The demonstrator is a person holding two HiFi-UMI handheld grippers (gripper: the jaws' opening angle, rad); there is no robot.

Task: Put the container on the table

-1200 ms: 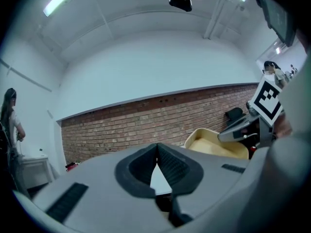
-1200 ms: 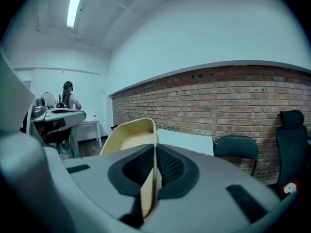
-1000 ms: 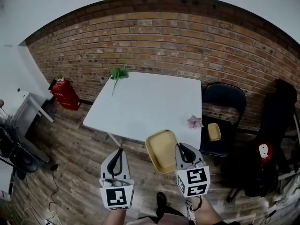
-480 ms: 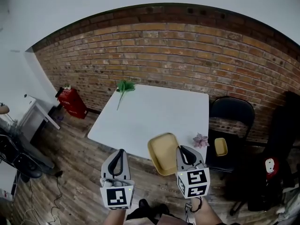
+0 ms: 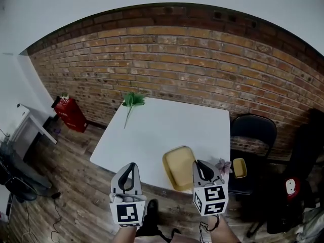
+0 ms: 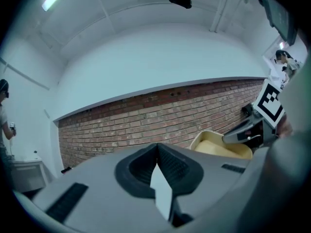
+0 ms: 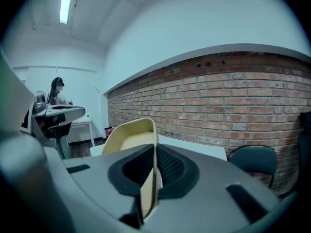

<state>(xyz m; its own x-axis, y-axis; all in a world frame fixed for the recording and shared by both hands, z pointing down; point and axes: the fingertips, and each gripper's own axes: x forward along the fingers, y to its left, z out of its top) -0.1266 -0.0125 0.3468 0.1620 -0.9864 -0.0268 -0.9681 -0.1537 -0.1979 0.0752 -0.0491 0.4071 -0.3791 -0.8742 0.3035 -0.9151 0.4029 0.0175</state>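
A pale yellow rectangular container (image 5: 180, 167) hangs over the near right part of the white table (image 5: 157, 130). My right gripper (image 5: 200, 168) is shut on its near right rim. In the right gripper view the container (image 7: 129, 136) rises from between the closed jaws, its rim pinched edge-on. My left gripper (image 5: 129, 172) hovers below the table's near edge, shut with nothing in it. The left gripper view shows its jaws pressed together, with the container (image 6: 221, 145) and the right gripper's marker cube at the right.
A green plant sprig (image 5: 131, 101) lies at the table's far left corner and a pink flower (image 5: 223, 165) at its near right edge. A black chair (image 5: 251, 148) with a small yellow dish (image 5: 239, 168) stands to the right. The brick wall (image 5: 202, 70) runs behind; a red object (image 5: 70, 113) sits on the floor at left.
The container, held in my right gripper, has gone from below the table's near edge to over its near right part. The table now looks closer. My left gripper keeps its place beside it.
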